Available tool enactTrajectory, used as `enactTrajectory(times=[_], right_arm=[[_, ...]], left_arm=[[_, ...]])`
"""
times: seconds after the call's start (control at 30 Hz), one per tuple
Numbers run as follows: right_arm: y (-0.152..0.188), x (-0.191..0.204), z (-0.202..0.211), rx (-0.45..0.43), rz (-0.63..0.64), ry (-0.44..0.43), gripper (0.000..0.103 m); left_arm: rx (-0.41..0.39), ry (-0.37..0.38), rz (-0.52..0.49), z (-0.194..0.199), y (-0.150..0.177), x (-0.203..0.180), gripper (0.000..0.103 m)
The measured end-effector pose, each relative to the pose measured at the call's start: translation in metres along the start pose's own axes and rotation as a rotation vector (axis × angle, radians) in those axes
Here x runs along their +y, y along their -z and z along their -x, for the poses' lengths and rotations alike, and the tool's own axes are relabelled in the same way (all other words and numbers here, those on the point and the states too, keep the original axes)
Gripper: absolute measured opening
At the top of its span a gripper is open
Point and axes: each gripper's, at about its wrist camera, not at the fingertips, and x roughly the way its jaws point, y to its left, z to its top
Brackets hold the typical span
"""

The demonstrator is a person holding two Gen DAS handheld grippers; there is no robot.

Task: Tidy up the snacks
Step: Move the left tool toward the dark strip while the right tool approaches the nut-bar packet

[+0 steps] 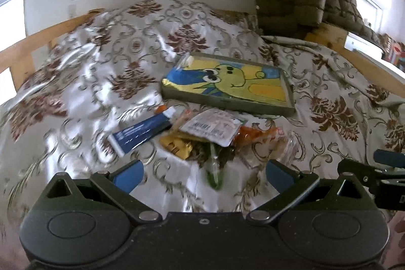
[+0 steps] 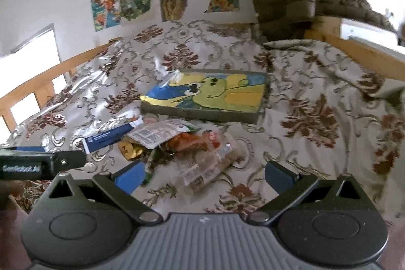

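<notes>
Satin bedspread (image 1: 106,47) carries snack pile (image 1: 202,133), just before cartoon tray (image 1: 291,103). Our left gripper (image 1: 202,175) and right gripper (image 2: 203,175) gape, empty. Sorting seemingly unstarted; next we close on one packet.

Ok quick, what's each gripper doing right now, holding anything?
Left gripper: open, holding nothing, above the snack pile.
Right gripper: open, holding nothing.

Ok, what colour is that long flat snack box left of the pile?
Dark navy blue long flat snack box with white print, clearest in the left wrist view.
</notes>
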Motion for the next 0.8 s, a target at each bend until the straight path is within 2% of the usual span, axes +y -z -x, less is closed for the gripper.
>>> enactTrajectory(times=[0.13, 0.27, 0.4, 0.53, 0.63, 0.7, 0.8], right_arm=[[-0.012, -0.014, -0.018, 0.018, -0.030, -0.079, 0.103], [-0.021, -0.024, -0.038, 0.063, -0.042, -0.116, 0.103], [-0.023, -0.024, -0.063, 0.114, -0.025, -0.122, 0.103], [-0.016, -0.019, -0.088, 0.173, -0.003, -0.124, 0.103], [-0.012, -0.017, -0.106, 0.224, 0.008, -0.118, 0.103], [-0.010, -0.017, -0.114, 0.245, 0.012, -0.081, 0.103], [-0.008, -0.020, -0.123, 0.265, -0.008, -0.074, 0.103]], left_arm=[[0.049, 0.054, -0.010, -0.024, -0.014, 0.008, 0.102], [0.114, 0.116, -0.008, -0.057, -0.024, 0.014, 0.102], [0.125, 0.132, 0.004, -0.084, -0.030, 0.015, 0.102], [0.149, 0.182, 0.022, -0.107, -0.029, 0.014, 0.102], [0.205, 0.207, 0.032, -0.122, -0.024, 0.013, 0.102], [0.257, 0.200, 0.058, -0.134, -0.021, 0.016, 0.102], [0.303, 0.182, 0.083, -0.146, -0.016, 0.021, 0.102]])
